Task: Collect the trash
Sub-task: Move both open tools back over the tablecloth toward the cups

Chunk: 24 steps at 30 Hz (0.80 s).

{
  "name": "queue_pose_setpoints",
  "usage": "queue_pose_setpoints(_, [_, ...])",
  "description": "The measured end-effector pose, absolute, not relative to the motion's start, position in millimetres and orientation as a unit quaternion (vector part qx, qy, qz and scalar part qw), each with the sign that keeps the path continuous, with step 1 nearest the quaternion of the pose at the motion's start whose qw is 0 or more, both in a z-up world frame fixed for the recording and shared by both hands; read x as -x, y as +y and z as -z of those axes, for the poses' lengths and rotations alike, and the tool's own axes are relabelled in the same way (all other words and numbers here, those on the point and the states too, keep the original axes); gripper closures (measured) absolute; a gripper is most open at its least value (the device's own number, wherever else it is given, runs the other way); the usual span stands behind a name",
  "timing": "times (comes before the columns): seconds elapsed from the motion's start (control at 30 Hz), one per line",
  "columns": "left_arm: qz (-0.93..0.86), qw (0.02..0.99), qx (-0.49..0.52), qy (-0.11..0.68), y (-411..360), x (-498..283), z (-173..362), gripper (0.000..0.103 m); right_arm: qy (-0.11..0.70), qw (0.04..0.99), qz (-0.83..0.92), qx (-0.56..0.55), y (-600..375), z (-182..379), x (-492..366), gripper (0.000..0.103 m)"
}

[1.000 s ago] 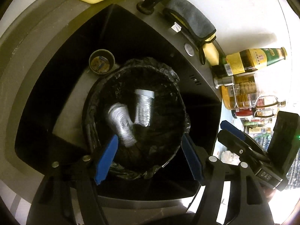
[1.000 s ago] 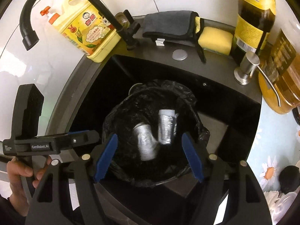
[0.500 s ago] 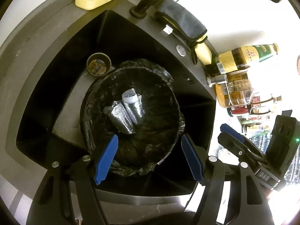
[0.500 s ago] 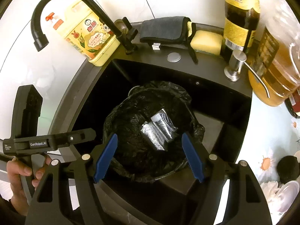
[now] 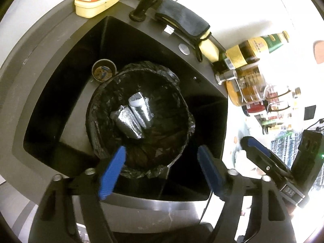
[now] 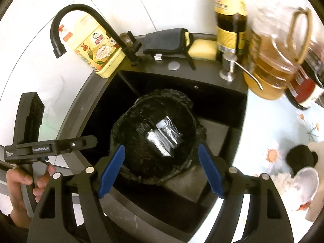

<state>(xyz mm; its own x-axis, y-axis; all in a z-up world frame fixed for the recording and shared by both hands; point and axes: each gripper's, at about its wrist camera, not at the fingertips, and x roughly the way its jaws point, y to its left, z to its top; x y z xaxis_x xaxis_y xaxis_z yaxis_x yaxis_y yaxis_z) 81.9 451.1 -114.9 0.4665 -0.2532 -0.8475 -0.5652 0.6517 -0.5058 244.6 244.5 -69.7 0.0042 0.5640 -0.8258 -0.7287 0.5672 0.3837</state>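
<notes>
Two crumpled silvery foil wrappers (image 5: 131, 119) lying side by side at the bottom of the round bin lined with a black plastic bag (image 5: 183, 103), the bin itself standing inside the black sink basin (image 5: 60, 93). Above the bin, the left gripper with blue pads (image 5: 162, 172) hovering over its near rim, jaws opening, nothing between them; beside it, also above the near rim, the right gripper with blue pads (image 6: 161, 170), jaws likewise opening and empty. Behind the bin, a small round drain strainer (image 5: 103, 73) just beside the rim; farther behind, on the sink ledge, a black curved faucet (image 6: 81, 18), a yellow detergent bottle (image 6: 97, 48), a grey folded cloth (image 6: 166, 40) and a yellow sponge (image 6: 202, 48). To the right of the bin, on the counter, what looks like an empty white cup with a torn lid (image 6: 305, 186), probably more trash to gather. Judged from the look: foil wrappers very light, thin and easily crushed, a little slippery, not fragile; best taken across the middle of the crumpled body. The bag liner soft and loose; best pinched at the folded edge over the rim. The white cup light and thin-walled, likely to deform; gentle hold at the rim advised.
</notes>
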Motion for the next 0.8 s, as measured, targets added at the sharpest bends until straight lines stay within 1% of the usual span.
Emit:
queue_pose_setpoints(0.23, [-0.088,0.752,0.397,0.52,429,-89,119,0.026,0.55,0.715,-0.427,0.063,203,74,-252,0.026])
queue_pose_setpoints(0.27, [-0.086,0.751,0.396,0.522,425,-90,119,0.025,0.552,0.717,-0.422,0.062,198,75,-254,0.026])
queue_pose_setpoints(0.33, [-0.084,0.751,0.393,0.524,419,-93,121,0.018,0.556,0.72,-0.41,0.061,185,76,-257,0.026])
queue_pose_setpoints(0.57, [-0.079,0.753,0.376,0.534,386,-104,123,0.018,0.55,0.746,-0.374,0.038,127,67,-271,0.026])
queue_pose_setpoints(0.63, [-0.08,0.756,0.375,0.53,378,-106,121,0.011,0.542,0.756,-0.365,0.035,107,61,-276,0.026])
queue_pose_setpoints(0.8, [-0.075,0.767,0.361,0.525,346,-120,114,0.01,0.532,0.774,-0.342,0.029,54,52,-291,0.026])
